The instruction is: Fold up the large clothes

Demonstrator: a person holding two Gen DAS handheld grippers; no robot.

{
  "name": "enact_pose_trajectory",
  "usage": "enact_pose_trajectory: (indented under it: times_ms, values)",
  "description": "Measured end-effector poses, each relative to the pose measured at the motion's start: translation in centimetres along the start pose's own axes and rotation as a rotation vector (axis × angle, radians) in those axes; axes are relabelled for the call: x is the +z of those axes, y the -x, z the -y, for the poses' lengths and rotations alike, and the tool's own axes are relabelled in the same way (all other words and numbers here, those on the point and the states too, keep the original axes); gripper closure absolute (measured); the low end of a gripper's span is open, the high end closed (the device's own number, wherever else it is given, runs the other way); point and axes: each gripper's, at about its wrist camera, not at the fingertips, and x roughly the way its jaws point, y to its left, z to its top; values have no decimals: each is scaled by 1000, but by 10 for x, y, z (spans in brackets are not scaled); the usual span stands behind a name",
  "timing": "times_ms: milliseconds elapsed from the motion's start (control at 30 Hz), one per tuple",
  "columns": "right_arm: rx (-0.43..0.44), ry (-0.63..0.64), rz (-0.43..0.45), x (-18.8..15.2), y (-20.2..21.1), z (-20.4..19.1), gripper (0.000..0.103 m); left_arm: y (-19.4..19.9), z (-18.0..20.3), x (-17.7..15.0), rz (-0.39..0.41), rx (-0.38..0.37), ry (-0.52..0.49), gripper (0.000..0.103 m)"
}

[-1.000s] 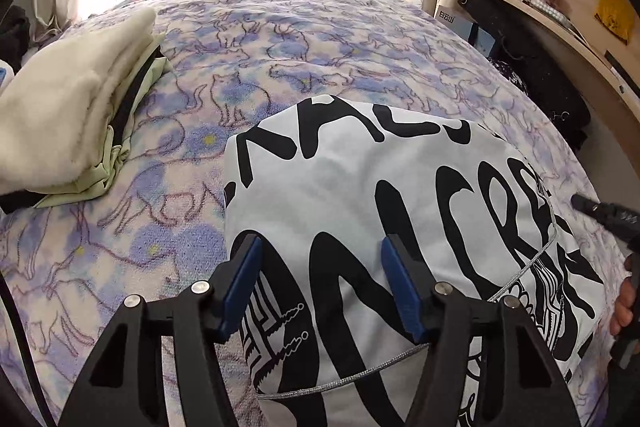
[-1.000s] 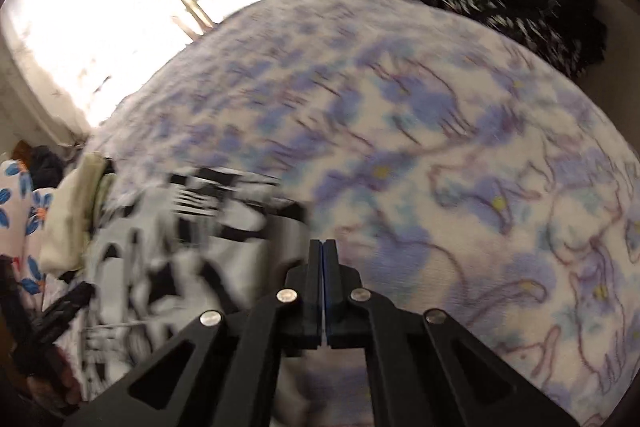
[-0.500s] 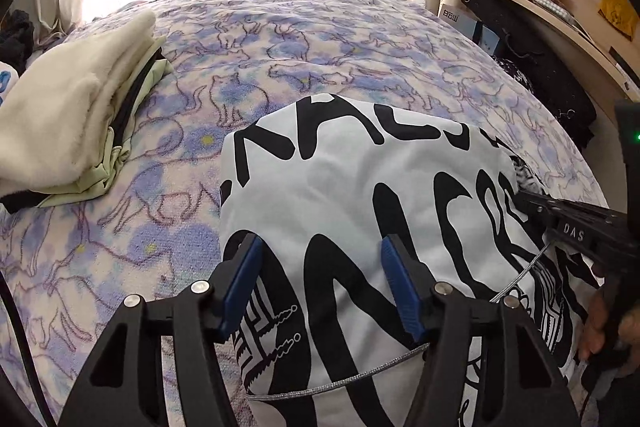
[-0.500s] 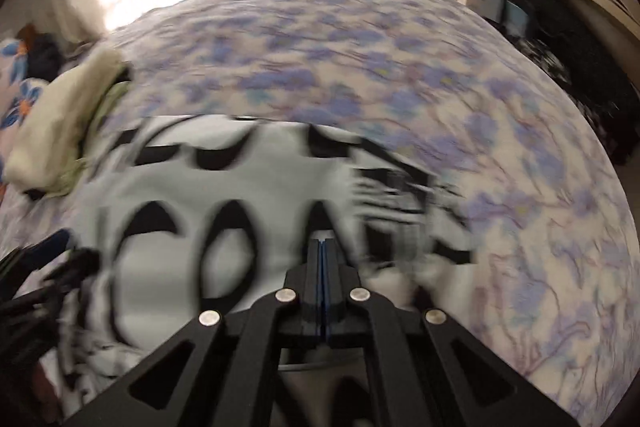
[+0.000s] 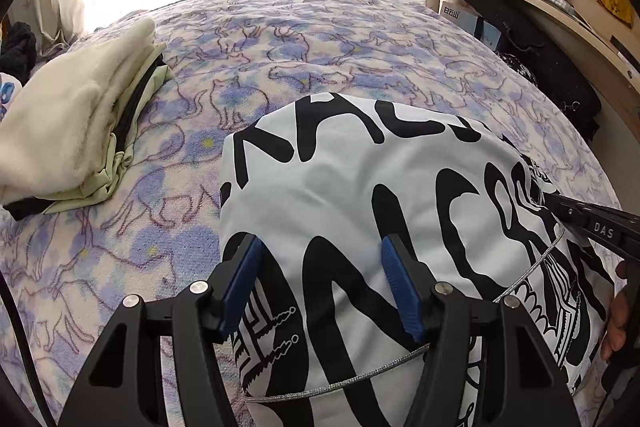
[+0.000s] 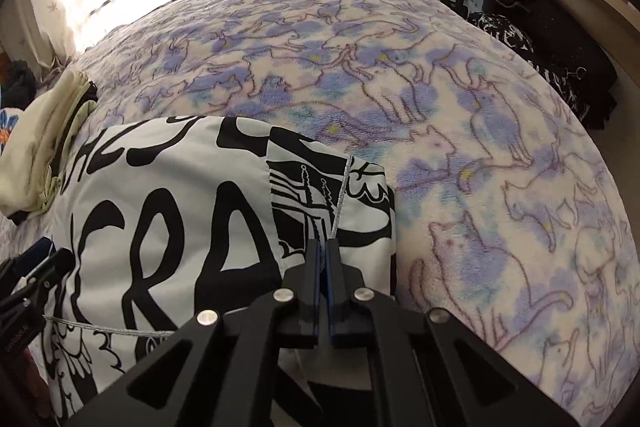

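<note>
A: Looking across the bed (image 5: 320, 39), where did the shirt (image 5: 344, 195) sit?

B: Lower centre of the left view, already folded into a block, with a cream pile (image 5: 76, 123) at upper left.

A: What had changed?

B: The right tool (image 6: 323, 247) had swung in from the bare quilt to the shirt's right flap. A second earlier it showed only at the right frame edge of the left view; now it reached the fabric.

A: Gripping?

B: Its jaws were closed together, tips at the silver seam; whether cloth was pinched I could not tell.

A: And the left tool (image 5: 320, 279)?

B: Unmoved, jaws parted over the shirt, holding nothing. Probably another fold or smoothing was coming.
</note>
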Motion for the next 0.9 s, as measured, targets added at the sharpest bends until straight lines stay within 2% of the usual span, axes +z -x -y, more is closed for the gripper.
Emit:
enact_pose_trajectory:
  times_ms: [233,333,400,567,600,667,700,733,867,900]
  values:
    - [55,-2,48,-3,47,-4,101,34,3,0,3,-49,45,43]
    - [80,-2,79,-5,71,-5,100,55,10,-1,20,-31,15,41]
    - [84,13,94,-7,84,-7,100,70,15,-2,23,-13,-7,34]
    - [78,65,109,-17,105,-15,99,99,17,-9,29,11,-10,31]
    - [73,75,105,-19,108,-16,95,103,15,-11,27,14,-4,31]
    - [66,94,100,-23,111,-17,82,109,11,-14,19,21,14,31]
    - [63,103,101,-25,113,-18,72,111,9,-15,13,21,25,31]
    - [58,108,99,-27,114,-17,68,112,7,-16,8,19,30,31]
    - [92,91,59,-28,111,-5,62,117,2,-22,-6,26,48,31]
    - [117,90,41,-28,108,-2,53,118,2,-24,-5,28,48,31]
